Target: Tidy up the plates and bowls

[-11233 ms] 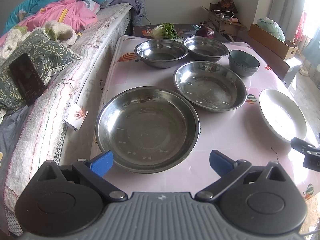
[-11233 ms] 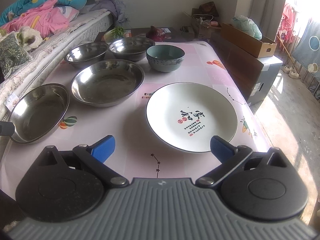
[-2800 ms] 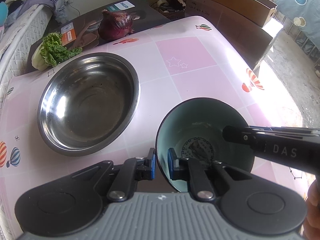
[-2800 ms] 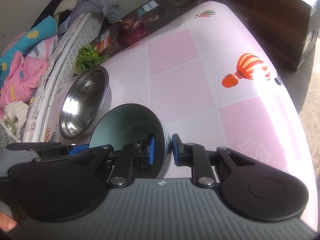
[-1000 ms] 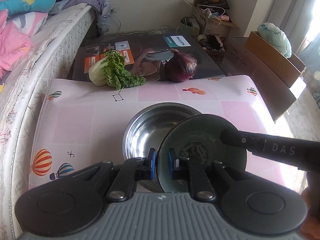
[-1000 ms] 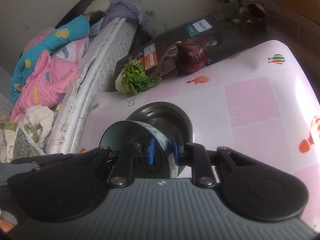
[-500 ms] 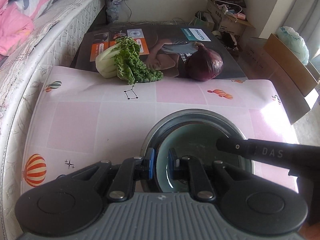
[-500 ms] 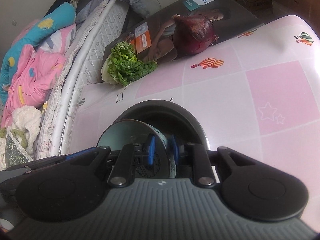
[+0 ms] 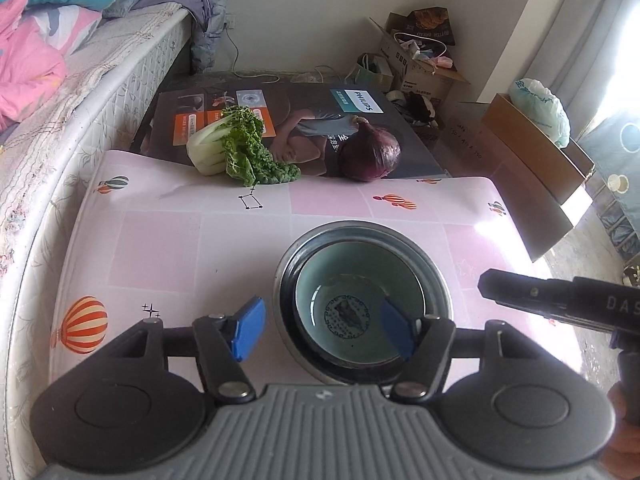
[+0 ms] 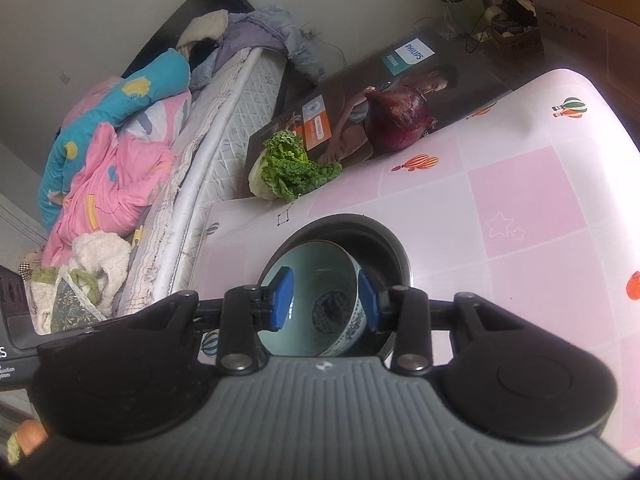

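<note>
A teal ceramic bowl [image 9: 352,280] sits nested inside a steel bowl [image 9: 360,234] on the pink table. My left gripper [image 9: 322,330] hovers over the near rims of both bowls. Its jaws are opening, with one blue pad outside the steel bowl and the other over the teal bowl's inside, neither pressing. In the right wrist view the teal bowl [image 10: 316,276] lies in the steel bowl [image 10: 360,222]. My right gripper [image 10: 325,300] straddles the teal bowl's patterned wall. Its jaws are opening too, and the pads stand clear of the wall.
A bok choy [image 9: 236,148] and a red onion [image 9: 370,154] lie on a flat printed box [image 9: 280,108] at the table's far edge. A bed [image 9: 80,92] runs along the left. Cardboard boxes [image 9: 532,148] stand on the floor past the table's right edge.
Both grippers were shut on the teal bowl's rim while it went down into the steel bowl. Now both have let go, their jaws have spread, and they have drawn back a little.
</note>
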Tool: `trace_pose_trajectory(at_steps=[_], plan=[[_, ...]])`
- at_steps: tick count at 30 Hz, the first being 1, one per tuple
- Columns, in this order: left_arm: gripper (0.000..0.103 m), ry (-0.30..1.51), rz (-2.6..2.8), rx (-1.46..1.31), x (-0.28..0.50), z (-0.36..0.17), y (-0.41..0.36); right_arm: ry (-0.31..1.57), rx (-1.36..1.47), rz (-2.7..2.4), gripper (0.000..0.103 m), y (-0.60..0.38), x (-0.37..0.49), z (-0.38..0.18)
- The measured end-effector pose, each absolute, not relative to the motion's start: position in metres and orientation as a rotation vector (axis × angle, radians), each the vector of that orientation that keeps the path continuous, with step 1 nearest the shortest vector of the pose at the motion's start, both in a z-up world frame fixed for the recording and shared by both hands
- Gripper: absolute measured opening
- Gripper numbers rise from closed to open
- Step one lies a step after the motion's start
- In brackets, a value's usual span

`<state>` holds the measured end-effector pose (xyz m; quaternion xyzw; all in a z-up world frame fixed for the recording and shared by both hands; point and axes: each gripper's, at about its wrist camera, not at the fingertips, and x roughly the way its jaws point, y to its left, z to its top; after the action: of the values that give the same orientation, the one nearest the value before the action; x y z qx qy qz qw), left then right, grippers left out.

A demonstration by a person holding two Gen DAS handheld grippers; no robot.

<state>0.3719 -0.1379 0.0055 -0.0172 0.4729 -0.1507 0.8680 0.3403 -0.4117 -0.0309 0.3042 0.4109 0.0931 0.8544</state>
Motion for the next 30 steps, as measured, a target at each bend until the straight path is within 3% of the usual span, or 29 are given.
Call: trace_pose_trajectory(at_steps=[6,12,22,30], plan=[[0.087,0.906,-0.317,0.020,0.298,0.033,-0.103,0.803,0.713,0.246,0.050,-0.421,0.247,-0.014],[0.097,0.879,-0.298,0.000,0.209,0.041,-0.050,0.763,0.779,0.238,0.053,-0.411,0.162,-0.021],[0.098,0.813,-0.101,-0.075,0.096,0.006,0.028,0.817,0.822,0.240,0.053,-0.343,0.087,-0.055],[0.097,0.891,-0.010,-0.091,0.065,-0.048,0.064,0.939,0.660,0.275,0.053,-0.269,0.064,-0.075]])
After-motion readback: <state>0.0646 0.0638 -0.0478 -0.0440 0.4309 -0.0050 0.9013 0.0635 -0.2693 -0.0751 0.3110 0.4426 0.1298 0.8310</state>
